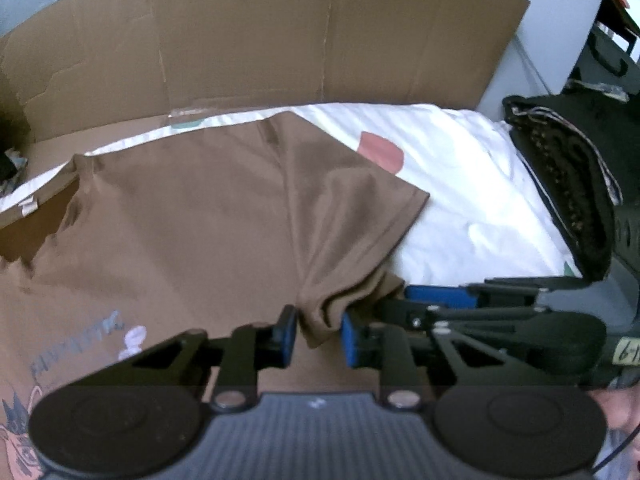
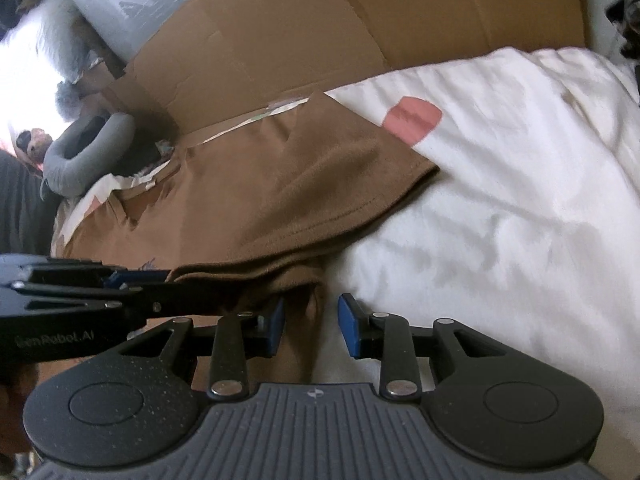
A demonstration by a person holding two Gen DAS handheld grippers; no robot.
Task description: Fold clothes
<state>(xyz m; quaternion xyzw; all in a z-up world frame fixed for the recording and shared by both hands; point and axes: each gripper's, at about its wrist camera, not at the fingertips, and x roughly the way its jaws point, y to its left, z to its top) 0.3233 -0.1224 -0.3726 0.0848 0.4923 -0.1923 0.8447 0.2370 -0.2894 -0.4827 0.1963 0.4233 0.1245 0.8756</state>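
A brown T-shirt [image 1: 192,216] with a printed front lies spread on a white bedsheet [image 1: 472,200]. One sleeve [image 1: 360,208] points toward the sheet. My left gripper [image 1: 318,336] is shut on a bunched fold of the shirt's side just below that sleeve, and cloth fills the space between its blue pads. It also enters the right wrist view as the left gripper [image 2: 160,288] from the left edge. My right gripper [image 2: 310,330] sits right beside it on the same shirt [image 2: 248,184] edge. A hanging fold lies against its left pad, with a sliver of sheet showing before the right pad.
A sheet of brown cardboard [image 1: 280,48] stands behind the bed. A dark bag [image 1: 568,184] rests at the right bed edge. A grey curved cushion [image 2: 88,152] and clutter lie beyond the shirt's far end. The sheet [image 2: 500,200] has a pink patch [image 2: 412,118].
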